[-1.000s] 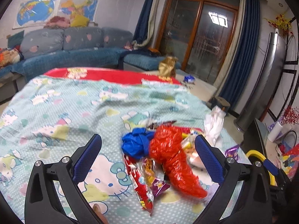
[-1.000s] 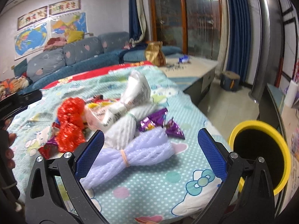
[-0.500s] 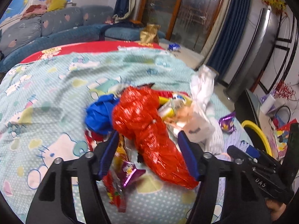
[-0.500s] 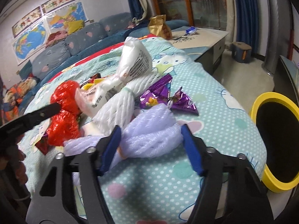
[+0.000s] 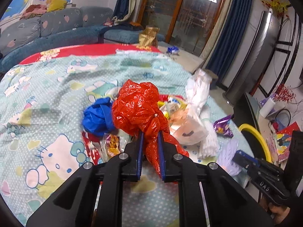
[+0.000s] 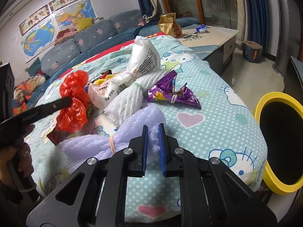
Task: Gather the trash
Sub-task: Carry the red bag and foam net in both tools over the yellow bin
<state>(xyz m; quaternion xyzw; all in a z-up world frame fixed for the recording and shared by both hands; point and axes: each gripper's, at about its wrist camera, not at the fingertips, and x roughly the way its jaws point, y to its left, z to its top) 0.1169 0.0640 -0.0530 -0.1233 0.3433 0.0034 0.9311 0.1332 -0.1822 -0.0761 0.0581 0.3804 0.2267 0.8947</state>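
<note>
Crowding the frame centre, we see a blue bag [image 5: 98, 119], white foam netting [image 6: 130, 94] and purple wrapper [image 6: 174, 92]; a yellow bin [image 6: 265, 138] sits lower right. Both grippers angle downward. The left gripper [image 5: 150, 138], jaws just closing, pinches the red bag [image 5: 138, 106]; the right gripper [image 6: 152, 132], likewise just closing, clamps lilac foam netting [image 6: 90, 145].

sofa [image 5: 56, 26] grey-blue | wall maps [image 6: 56, 26] | curtains [image 5: 223, 30] blue | doors [image 5: 181, 15] seemingly glass

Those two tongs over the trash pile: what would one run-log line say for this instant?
left tongs: just closed on crumpled red plastic bag | right tongs: just closed on lilac foam netting bundle | round yellow-rimmed bin: beside bed, nothing dropped yet
</note>
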